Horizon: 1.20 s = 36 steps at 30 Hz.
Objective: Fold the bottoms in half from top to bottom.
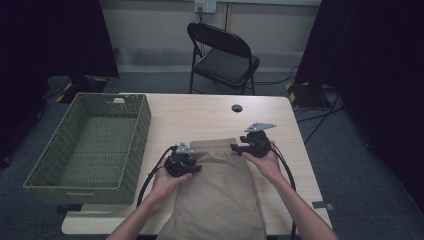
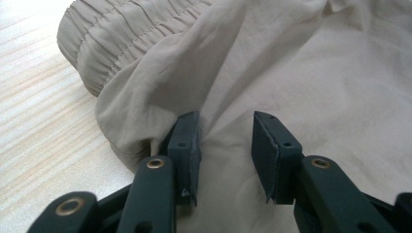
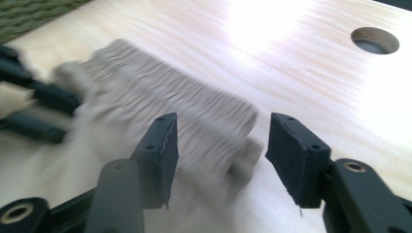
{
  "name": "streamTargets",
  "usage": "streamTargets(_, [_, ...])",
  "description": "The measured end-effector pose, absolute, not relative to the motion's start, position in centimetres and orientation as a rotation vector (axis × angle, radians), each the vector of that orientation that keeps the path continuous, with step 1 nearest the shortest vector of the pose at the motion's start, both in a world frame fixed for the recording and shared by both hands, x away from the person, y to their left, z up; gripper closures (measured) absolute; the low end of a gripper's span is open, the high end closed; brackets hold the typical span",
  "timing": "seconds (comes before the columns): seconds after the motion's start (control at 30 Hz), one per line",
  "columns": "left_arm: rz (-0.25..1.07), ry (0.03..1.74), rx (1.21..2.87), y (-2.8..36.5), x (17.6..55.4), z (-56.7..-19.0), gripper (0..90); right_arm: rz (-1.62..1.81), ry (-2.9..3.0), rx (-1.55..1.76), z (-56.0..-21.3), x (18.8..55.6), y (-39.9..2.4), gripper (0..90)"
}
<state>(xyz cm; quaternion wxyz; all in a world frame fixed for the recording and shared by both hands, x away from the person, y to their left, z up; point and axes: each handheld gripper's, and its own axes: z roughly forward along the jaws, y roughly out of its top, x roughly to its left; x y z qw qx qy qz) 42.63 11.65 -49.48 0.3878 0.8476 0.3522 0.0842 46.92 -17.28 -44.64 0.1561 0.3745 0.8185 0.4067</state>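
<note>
Your two grippers work a pair of beige trousers [image 1: 220,195] spread on the light wooden desk [image 1: 200,117], the garment lying lengthwise from its gathered waistband [image 1: 216,145] near the middle of the desk down to and past the near edge. Your left gripper [image 1: 183,164] sits low at the waistband's left corner; in the left gripper view its jaws stand partly spread with a loose fold of the trousers [image 2: 291,63] rising between them, the left pad against the cloth, the right pad clear of it, so nothing is pinched. Your right gripper [image 1: 239,147] hovers at the waistband's right corner, its grey three-cornered plate [image 1: 259,127] on top; in the right gripper view the jaws are spread apart above the blurred elastic waistband [image 3: 160,104], which they do not hold, and the left gripper's dark fingers [image 3: 46,97] show at the cloth's far side. A green woven basket [image 1: 137,125] stands on the left part of the desk, hanging over its left edge. A round cable hole [image 1: 237,108] lies near the far edge, and a black folding chair [image 1: 222,55] stands beyond it.
</note>
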Motion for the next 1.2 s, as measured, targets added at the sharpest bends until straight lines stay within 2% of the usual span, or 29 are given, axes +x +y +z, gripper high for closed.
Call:
streamTargets(0.13, [0.208,0.898,2.154,11.7,42.7,-49.5,63.4,1.141,2.37,1.115,-46.5,48.8,-16.7,39.3])
streamTargets(0.27, [0.213,0.895,2.155,11.7,42.7,-49.5,63.4,1.104,2.399,1.148,-48.8,49.0,-16.6,37.5])
streamTargets(0.57, [0.215,0.901,2.166,11.6,42.5,-49.4,63.3,1.128,2.402,1.17,-49.9,48.1,-16.9,38.5])
streamTargets(0.83, [0.211,0.909,2.165,11.6,42.5,-49.4,62.9,1.156,2.387,1.181,-50.0,47.5,-16.6,53.0])
streamTargets(0.9, [0.194,0.911,2.162,11.6,42.5,-49.1,57.9,1.132,2.382,1.148,-49.8,47.3,-16.3,58.4])
streamTargets(1.1, [0.149,0.91,2.047,12.5,42.4,-46.8,54.0,1.113,2.388,1.12,-49.6,46.9,-16.1,59.5])
streamTargets(1.2, [0.177,0.909,1.985,13.2,42.7,-45.8,51.9,1.118,2.405,1.092,-49.6,46.3,-15.9,59.6])
